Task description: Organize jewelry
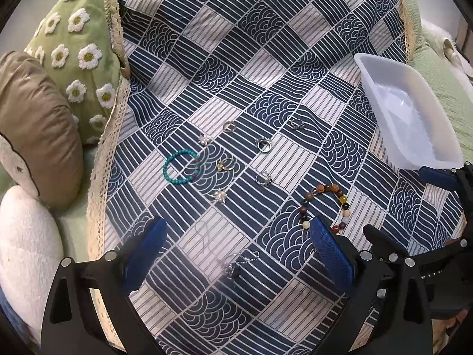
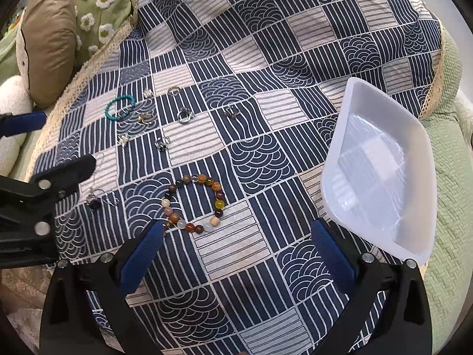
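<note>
Blue fingers of the left gripper (image 1: 236, 245) stand wide apart and hold nothing. Between them on the cloth (image 1: 266, 44) lies a thin chain with a dark stone (image 1: 233, 269), so it looks like the easy first thing to grab.

In the right wrist view, the right gripper (image 2: 236, 247) is wide open too, with nothing in it. The bracelet of brown and yellow beads (image 2: 195, 204) lies just past its fingers, at 11 o'clock from them, close enough to pick up next.

Farther out, at 10 o'clock, sit 7 small rings (image 2: 184, 116) and a blue-green bead bracelet (image 2: 119, 107), spread apart so each can be picked up alone.

At 2 o'clock from the right gripper waits the white tray (image 2: 340, 136). I see no jewelry in it, so I think the sorting has not started. It sits at the cloth's edge, near enough to drop things in.

Beyond the cloth at 10 o'clock lie a green flower pillow (image 1: 77, 53) and a brown cushion (image 1: 38, 124).
</note>
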`<state>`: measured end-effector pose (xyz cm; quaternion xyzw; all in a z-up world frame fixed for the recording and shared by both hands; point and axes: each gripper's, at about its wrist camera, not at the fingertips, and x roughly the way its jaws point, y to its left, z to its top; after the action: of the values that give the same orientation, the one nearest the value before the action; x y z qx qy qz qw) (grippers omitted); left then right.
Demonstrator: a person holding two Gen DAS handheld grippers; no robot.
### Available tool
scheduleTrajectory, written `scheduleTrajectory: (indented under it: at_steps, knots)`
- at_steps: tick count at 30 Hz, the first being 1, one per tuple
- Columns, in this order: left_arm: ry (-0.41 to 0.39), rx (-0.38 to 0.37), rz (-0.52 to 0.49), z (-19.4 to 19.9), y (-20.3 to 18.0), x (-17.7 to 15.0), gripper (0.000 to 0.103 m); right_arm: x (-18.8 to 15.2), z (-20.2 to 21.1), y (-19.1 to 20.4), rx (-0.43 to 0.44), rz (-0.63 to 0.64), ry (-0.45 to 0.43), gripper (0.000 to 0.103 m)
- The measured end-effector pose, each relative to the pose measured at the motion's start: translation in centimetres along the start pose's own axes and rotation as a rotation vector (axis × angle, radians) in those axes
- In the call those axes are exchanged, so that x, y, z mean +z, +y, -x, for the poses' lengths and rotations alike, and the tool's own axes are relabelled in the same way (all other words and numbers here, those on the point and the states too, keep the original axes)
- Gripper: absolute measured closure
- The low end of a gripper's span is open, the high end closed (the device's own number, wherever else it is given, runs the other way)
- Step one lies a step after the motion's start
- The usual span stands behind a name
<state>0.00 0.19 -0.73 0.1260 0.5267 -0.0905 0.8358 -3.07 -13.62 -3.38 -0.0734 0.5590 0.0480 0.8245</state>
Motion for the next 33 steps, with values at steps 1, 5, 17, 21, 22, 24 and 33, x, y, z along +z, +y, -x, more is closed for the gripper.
scheduleTrajectory:
  at_steps: [1,5,17,21,22,24,33]
  knots:
    - [0.001,0.0,0.0,-0.1,0.0,0.0,0.01,0.1,-0.2,-0.1,0.003,-0.005,0.004,0.004]
    - [0.009,0.007,0.004,-0.4,0.2,-0.1,0.01,0.1,-0.6,-0.6,0.059,-0.042,0.018,0.004]
    - [0.099,0.068,0.008,-4.2,1.8,-1.1,0.01,0.1,-2.7,1.3,0.019,-0.011,0.017,0.004]
    - [0.13,0.066,0.027,-6.3,2.8,-2.2,0.01,0.3,-3.8,1.8,-0.002,0.01,0.024,0.005]
    - [0.138,0.067,0.032,-6.7,3.1,-2.5,0.01,0.3,-4.2,1.7,-0.002,0.006,0.033,0.006]
    - [0.148,0.081,0.042,-7.7,3.6,-3.1,0.011,0.4,-5.2,1.4,0.001,-0.008,0.055,0.018]
    - [0.171,0.049,0.069,-9.6,4.0,-4.6,0.012,0.2,-7.5,1.1,-0.021,-0.027,0.119,0.038]
